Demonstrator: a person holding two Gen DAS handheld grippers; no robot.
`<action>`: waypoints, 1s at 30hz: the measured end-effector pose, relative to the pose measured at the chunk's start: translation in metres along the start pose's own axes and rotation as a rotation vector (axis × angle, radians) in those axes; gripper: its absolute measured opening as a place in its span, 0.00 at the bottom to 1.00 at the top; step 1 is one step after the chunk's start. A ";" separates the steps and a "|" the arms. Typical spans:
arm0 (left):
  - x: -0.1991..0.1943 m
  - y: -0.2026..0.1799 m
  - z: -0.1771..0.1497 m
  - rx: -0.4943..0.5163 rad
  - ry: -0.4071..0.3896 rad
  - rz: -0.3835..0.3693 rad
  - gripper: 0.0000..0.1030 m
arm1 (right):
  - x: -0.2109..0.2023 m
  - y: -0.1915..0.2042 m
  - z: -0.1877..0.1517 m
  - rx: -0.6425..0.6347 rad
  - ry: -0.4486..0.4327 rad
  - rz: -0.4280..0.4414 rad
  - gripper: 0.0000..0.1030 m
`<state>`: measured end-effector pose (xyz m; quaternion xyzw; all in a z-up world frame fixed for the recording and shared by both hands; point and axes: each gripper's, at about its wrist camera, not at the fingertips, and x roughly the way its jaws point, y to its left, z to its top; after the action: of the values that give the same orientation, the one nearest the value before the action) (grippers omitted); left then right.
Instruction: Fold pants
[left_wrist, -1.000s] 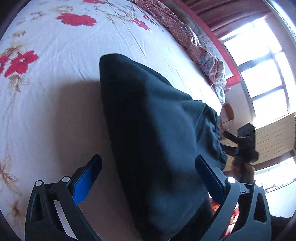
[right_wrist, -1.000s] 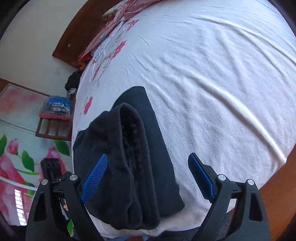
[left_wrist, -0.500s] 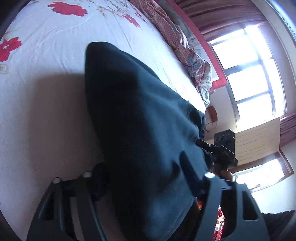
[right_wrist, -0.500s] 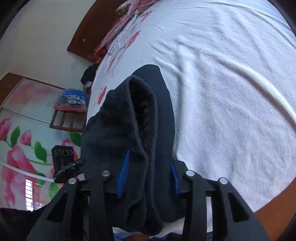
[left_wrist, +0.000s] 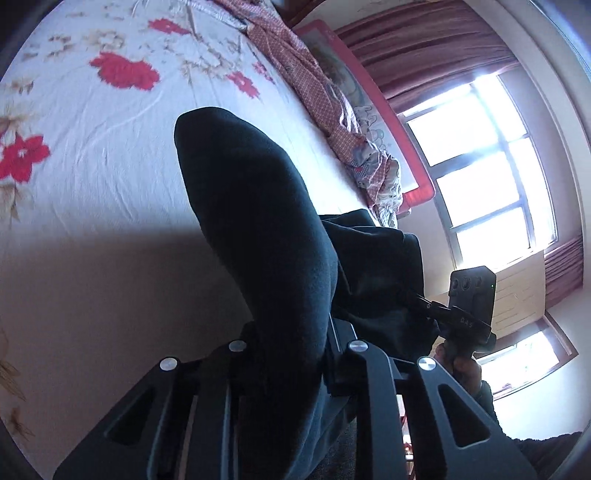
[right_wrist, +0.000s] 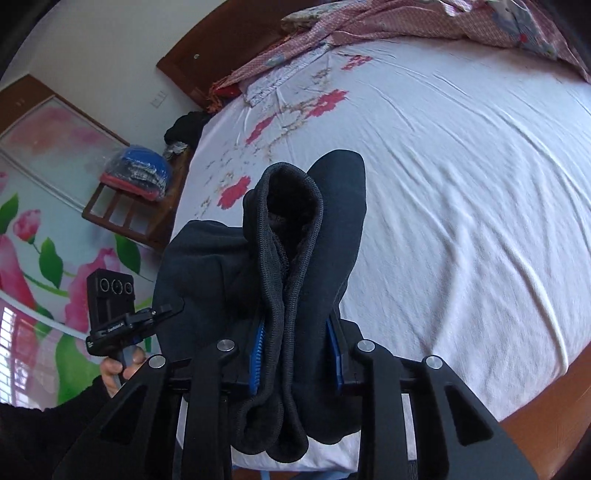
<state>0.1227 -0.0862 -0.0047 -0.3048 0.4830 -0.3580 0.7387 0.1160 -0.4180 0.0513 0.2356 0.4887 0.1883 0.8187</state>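
Both grippers, wide a second ago, now pinch the pants (left_wrist: 258, 229) at the bed's (right_wrist: 461, 184) near edge: left gripper (left_wrist: 291, 343), right gripper (right_wrist: 295, 343); we hold two corners to fold evenly.

Both hand-held grippers, left (left_wrist: 291, 343) and right (right_wrist: 297, 347), have closed on the pants (right_wrist: 295, 266), lifting them.

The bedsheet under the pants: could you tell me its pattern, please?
White bedsheet with red flowers, clearest in the left wrist view.
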 end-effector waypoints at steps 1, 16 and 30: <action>-0.008 -0.003 0.008 0.011 -0.014 -0.002 0.18 | 0.003 0.006 0.010 -0.010 -0.006 0.010 0.26; -0.109 0.088 0.150 0.085 -0.116 0.326 0.23 | 0.204 0.042 0.099 0.140 0.068 0.182 0.27; -0.128 0.053 0.108 0.301 -0.242 0.457 0.90 | 0.170 0.086 0.116 0.046 -0.025 0.261 0.67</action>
<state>0.2005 0.0602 0.0545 -0.1156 0.3889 -0.2112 0.8893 0.2892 -0.2796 0.0265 0.3182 0.4478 0.2792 0.7876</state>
